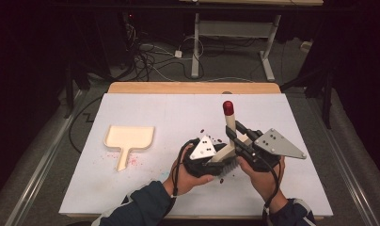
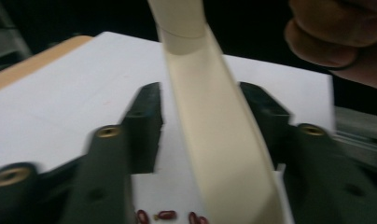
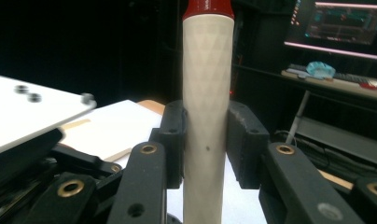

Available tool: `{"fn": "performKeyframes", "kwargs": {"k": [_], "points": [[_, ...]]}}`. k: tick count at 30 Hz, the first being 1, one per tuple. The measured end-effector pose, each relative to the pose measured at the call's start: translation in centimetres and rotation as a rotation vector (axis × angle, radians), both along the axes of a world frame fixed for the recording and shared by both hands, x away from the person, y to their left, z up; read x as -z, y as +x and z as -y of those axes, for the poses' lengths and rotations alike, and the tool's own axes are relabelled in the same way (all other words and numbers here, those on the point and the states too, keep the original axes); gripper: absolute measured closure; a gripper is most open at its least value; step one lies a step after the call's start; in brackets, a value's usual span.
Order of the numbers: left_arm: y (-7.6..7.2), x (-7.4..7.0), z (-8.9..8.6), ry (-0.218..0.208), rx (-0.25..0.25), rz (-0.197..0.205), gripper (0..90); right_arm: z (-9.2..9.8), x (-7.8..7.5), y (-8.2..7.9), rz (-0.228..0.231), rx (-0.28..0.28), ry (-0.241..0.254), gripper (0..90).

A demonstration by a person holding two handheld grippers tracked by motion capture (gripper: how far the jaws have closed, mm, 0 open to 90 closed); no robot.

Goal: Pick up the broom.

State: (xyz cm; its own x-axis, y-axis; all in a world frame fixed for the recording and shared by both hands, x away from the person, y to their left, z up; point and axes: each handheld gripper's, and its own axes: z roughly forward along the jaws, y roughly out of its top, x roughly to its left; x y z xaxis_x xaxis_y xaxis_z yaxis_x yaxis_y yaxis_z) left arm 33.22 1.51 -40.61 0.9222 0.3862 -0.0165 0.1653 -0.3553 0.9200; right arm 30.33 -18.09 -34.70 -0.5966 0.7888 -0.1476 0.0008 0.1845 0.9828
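A: Starting with the biggest thing, what is there?

B: A white table (image 1: pixel 131 188). A cream dustpan (image 1: pixel 129 139) lies flat on its left part, handle toward the person, well apart from both hands.

A: And the brush?

B: The brush (image 1: pixel 230 125) is a hand brush with a long cream handle, faintly patterned with triangles in the right gripper view, and a dark red cap (image 1: pixel 228 108) at the end. Its neck widens into a flat cream band that runs down to dark bristles (image 1: pixel 228 167). It is held above the table's near middle, handle tilted up and away from the person, bristles low.

A: Where does it sit relative to the grippers?

B: The right gripper (image 1: pixel 235 136) has the handle between its jaws, below the red cap. Both pads press on its sides, so it is clamped on the brush. The left gripper (image 1: pixel 216 157) is lower, at the head end. In its own view the cream band passes between the jaws. A strip of table shows between one pad and the band, so those jaws stand around the brush without gripping it.

A: Anything smaller?

B: A few dark red beans (image 2: pixel 165 215) lie on the table under the left gripper.
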Motion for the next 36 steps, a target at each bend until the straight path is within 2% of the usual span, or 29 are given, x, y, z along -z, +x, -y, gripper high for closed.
{"fn": "performKeyframes", "kwargs": {"k": [3,4,5,6,8,10,11,12,13,14,15,17,19,20,21,22,23,24,27,30,33,34,36], "points": [[0.3,0.1,-0.4,0.019,-0.014,-0.006,64.1,0.0,0.2,-0.6,0.041,-0.011,-0.004,70.4],[0.5,0.1,-0.7,0.024,0.007,-0.023,65.0,0.1,0.2,-0.6,0.038,-0.029,-0.007,70.3],[0.6,0.1,-1.0,0.032,0.018,-0.028,65.5,0.3,0.3,-0.6,0.029,-0.054,-0.002,70.1],[0.8,0.0,-1.6,0.068,0.045,-0.019,65.7,0.5,0.3,-0.6,0.011,-0.075,-0.001,69.8],[0.8,0.0,-1.9,0.082,0.06,-0.012,65.9,1.0,0.3,-0.4,-0.009,-0.132,-0.009,68.7],[0.8,-0.3,-2.7,0.128,0.102,-0.006,65.9,1.3,0.1,-0.2,-0.035,-0.184,-0.057,61.6],[0.7,-0.5,-2.9,0.136,0.114,-0.004,65.9,1.4,0.1,-0.1,-0.051,-0.235,-0.073,58.9],[0.7,-0.5,-2.9,0.136,0.114,-0.004,65.9,1.7,0.0,-0.2,-0.047,-0.272,-0.086,57.0],[0.6,-0.9,-3.4,0.172,0.135,0.016,65.9,1.8,-0.1,-0.1,-0.056,-0.301,-0.119,52.9],[0.5,-1.0,-3.7,0.19,0.147,0.026,65.9,2.0,-0.1,0.1,-0.09,-0.346,-0.16,49.5],[0.5,-1.0,-3.7,0.19,0.147,0.026,65.9,2.1,0.0,0.4,-0.12,-0.396,-0.199,48.8],[0.2,-1.2,-4.1,0.216,0.174,0.036,65.9,2.4,0.4,0.6,-0.14,-0.417,-0.266,46.7],[-0.3,-1.1,-4.7,0.259,0.22,0.046,65.9,2.3,1.0,1.1,-0.205,-0.491,-0.327,45.0],[-0.3,-1.1,-4.7,0.259,0.22,0.046,65.9,2.1,1.4,1.2,-0.22,-0.503,-0.366,44.4],[-0.6,-0.8,-5.0,0.279,0.251,0.04,65.9,1.8,1.9,1.2,-0.239,-0.53,-0.412,45.1],[-0.6,-0.8,-5.0,0.279,0.251,0.04,65.9,1.5,2.4,1.3,-0.245,-0.542,-0.45,46.4],[-0.7,-0.7,-5.2,0.292,0.268,0.04,65.8,1.1,2.9,1.3,-0.25,-0.542,-0.478,47.0],[-0.8,-0.6,-5.2,0.303,0.284,0.042,65.8,1.1,2.9,1.3,-0.25,-0.542,-0.478,47.0],[-1.2,-0.5,-5.4,0.32,0.317,0.046,65.8,-0.4,4.6,1.3,-0.308,-0.614,-0.571,55.5],[-1.3,-0.7,-5.6,0.316,0.337,0.046,65.7,-0.9,5.0,1.3,-0.318,-0.634,-0.579,59.0],[-1.2,-0.9,-5.7,0.304,0.322,0.058,63.5,-1.1,5.1,1.3,-0.308,-0.646,-0.573,63.4],[-1.1,-1.0,-5.8,0.302,0.303,0.071,60.6,-1.1,5.0,1.2,-0.31,-0.646,-0.573,65.7],[-1.0,-1.2,-5.9,0.29,0.297,0.075,56.2,-1.1,4.9,1.2,-0.297,-0.639,-0.564,67.3]]}}
